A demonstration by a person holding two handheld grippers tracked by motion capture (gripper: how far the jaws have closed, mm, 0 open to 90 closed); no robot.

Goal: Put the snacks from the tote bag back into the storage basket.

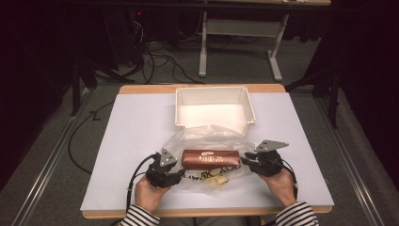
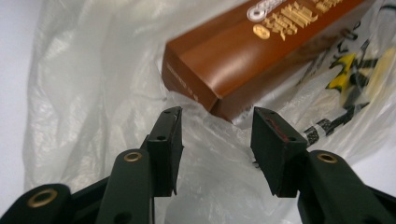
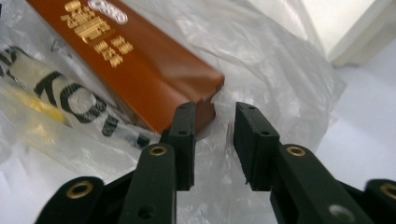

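Box: brown carton [image 1: 210, 158] lying on clear plastic bag [image 1: 207, 136]
Behind: white tray [image 1: 214, 96], just beyond bag
Left gripper [image 2: 217, 125]: jaws apart, empty
Right gripper [image 3: 214, 122]: jaws narrowly apart, empty

A long brown box [image 1: 211, 158] with gold lettering lies flat on its side atop a crumpled clear plastic bag [image 1: 207, 141] printed in black and yellow. One end sits just beyond the parted left fingers [image 2: 168, 135], the other just beyond the parted right fingers [image 3: 184, 135]; thin bag film lies between each pair.
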